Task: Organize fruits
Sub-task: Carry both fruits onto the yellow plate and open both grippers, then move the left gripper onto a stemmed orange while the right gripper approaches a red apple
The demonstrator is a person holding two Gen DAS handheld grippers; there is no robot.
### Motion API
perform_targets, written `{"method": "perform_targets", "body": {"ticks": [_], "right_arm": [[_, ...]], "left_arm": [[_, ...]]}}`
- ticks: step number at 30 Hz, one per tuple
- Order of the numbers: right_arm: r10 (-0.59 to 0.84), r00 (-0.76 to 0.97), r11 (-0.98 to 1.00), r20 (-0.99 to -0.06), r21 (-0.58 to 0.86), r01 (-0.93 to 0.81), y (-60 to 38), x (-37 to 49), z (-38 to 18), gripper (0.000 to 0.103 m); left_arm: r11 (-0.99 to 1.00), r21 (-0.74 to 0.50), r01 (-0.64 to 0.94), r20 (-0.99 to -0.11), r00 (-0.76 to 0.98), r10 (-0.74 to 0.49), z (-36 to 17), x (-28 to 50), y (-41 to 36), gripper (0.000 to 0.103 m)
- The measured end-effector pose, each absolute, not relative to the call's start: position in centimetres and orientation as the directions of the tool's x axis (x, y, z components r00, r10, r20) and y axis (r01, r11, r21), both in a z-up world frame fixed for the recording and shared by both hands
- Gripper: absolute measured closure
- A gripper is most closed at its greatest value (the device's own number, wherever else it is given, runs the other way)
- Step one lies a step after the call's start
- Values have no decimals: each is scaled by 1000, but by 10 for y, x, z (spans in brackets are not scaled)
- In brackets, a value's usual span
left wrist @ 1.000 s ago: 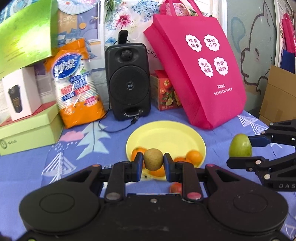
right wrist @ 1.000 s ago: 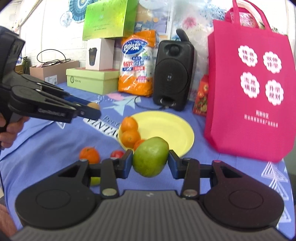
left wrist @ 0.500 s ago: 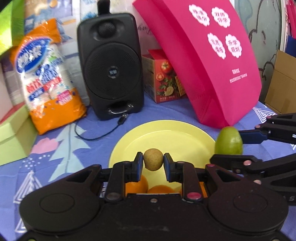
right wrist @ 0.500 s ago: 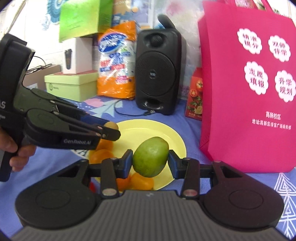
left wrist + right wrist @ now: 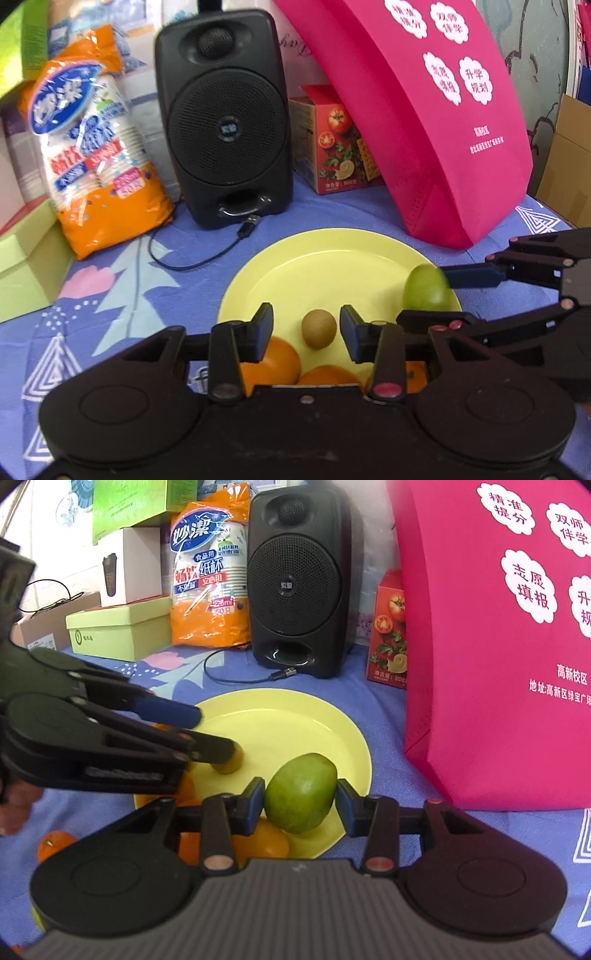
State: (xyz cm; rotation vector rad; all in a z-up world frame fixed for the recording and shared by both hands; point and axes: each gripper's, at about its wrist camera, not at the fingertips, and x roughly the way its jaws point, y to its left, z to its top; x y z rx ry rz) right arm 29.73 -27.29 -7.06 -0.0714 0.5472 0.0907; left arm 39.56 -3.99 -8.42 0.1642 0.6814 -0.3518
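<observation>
A small brown kiwi (image 5: 318, 328) lies on the yellow plate (image 5: 314, 266), between the pads of my left gripper (image 5: 306, 328). Its jaws are opening and a gap shows on each side of the fruit. In the right wrist view the left gripper (image 5: 212, 736) reaches in from the left over the kiwi (image 5: 231, 764). My right gripper (image 5: 301, 797) holds a green mango (image 5: 301, 792) low over the plate's near right rim. Its jaws are opening too, with both pads still against the mango's sides. Oranges (image 5: 273, 360) sit on the plate's near edge.
Behind the plate stand a black speaker (image 5: 221, 122) with a loose cable (image 5: 207, 258), a tomato-print box (image 5: 332, 144) and a leaning pink bag (image 5: 443, 122). An orange pack of paper cups (image 5: 92, 158) and a green box (image 5: 118, 627) stand left. One orange (image 5: 55, 843) lies on the blue cloth.
Both grippers came forward and down over the plate. The left jaws have parted and the kiwi now rests on the plate. The mango has sunk to the plate's right rim.
</observation>
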Motion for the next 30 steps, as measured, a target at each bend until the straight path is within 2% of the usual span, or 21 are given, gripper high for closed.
{"method": "perform_targets", "body": {"ticks": [3, 8, 11, 14, 16, 18, 30], "right_arm": [[69, 860, 993, -506, -46, -107, -271, 293, -66, 49], [76, 866, 991, -495, -61, -122, -266, 280, -59, 49], [79, 868, 990, -489, -63, -126, -264, 268, -56, 49], [78, 870, 991, -488, -58, -121, -263, 253, -54, 47], [74, 872, 992, -484, -53, -114, -263, 243, -54, 41], [76, 873, 993, -483, -47, -113, -262, 231, -54, 39], [101, 856, 987, -506, -60, -152, -241, 173, -66, 38]], "left_arm": [[931, 42, 363, -631, 732, -257, -77, 382, -33, 60], [935, 55, 350, -607, 755, -247, -65, 352, -23, 59], [942, 49, 333, -596, 766, -240, -59, 332, -15, 48], [949, 54, 312, -592, 775, -221, -56, 315, -7, 48], [954, 48, 297, -593, 777, -212, -54, 304, 0, 47], [960, 44, 276, -593, 781, -197, -54, 293, 7, 37], [975, 14, 223, -627, 761, -165, -69, 237, 37, 37]]}}
